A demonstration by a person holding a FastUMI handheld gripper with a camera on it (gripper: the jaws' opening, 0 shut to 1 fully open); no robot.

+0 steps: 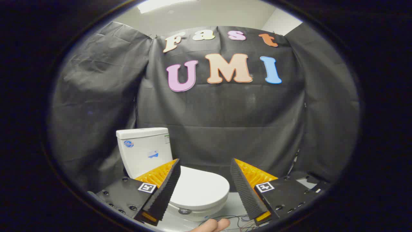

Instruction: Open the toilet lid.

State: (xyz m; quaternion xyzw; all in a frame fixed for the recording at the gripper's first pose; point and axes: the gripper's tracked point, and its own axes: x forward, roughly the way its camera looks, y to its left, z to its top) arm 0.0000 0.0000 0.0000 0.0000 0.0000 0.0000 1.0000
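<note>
My gripper (205, 167), jaws wide; the closed toilet lid (199, 188) lies lower centre, just beyond them.

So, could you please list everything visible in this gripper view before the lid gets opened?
toilet lid: one, white, closed, flat on the bowl, ahead of the fingers and partly between them.
tank: one, white, behind the lid, against the cloth wall.
cloth wall: black, all round behind the toilet.
wires: a few thin ones, on the floor beside the bowl.
hand: a fingertip showing, below the bowl's front.
gripper: one, fingers spread wide, touching nothing.
</note>
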